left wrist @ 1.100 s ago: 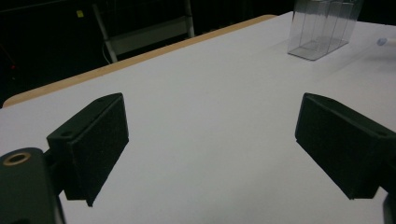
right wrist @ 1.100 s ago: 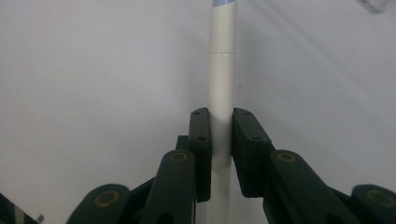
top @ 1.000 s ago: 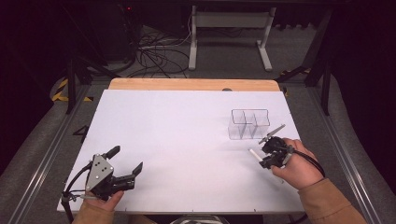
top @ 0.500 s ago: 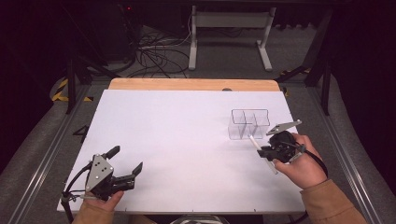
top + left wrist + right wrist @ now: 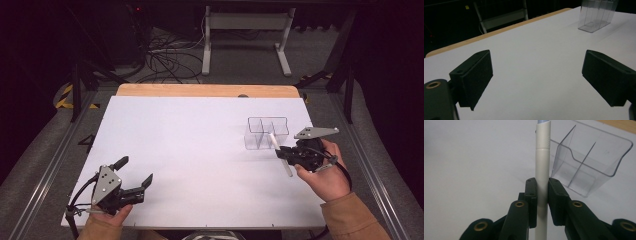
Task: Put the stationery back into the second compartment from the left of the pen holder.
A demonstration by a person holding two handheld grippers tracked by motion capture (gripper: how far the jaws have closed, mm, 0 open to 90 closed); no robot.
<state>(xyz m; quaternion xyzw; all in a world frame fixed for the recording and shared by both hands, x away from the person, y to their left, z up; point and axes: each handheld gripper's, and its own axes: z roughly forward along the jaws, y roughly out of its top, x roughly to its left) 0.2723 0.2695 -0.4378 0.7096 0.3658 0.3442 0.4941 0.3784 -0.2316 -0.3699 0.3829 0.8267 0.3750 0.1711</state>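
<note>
While clamped on the pen (image 5: pixel 542 165), right gripper (image 5: pixel 289 156) hangs beside the holder (image 5: pixel 267 133); pen tilted, off the table (image 5: pixel 200 145). Step: carry. Next, likely: stand the pen over a compartment, lower, release. Left gripper (image 5: pixel 134 176): wide, empty, resting.

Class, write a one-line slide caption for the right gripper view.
Right gripper clamps a white pen beside a clear plastic holder on the white table.

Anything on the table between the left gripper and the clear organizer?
No, bare white table lies between the open left gripper and the clear organizer, as the high view and left gripper view show.
</note>
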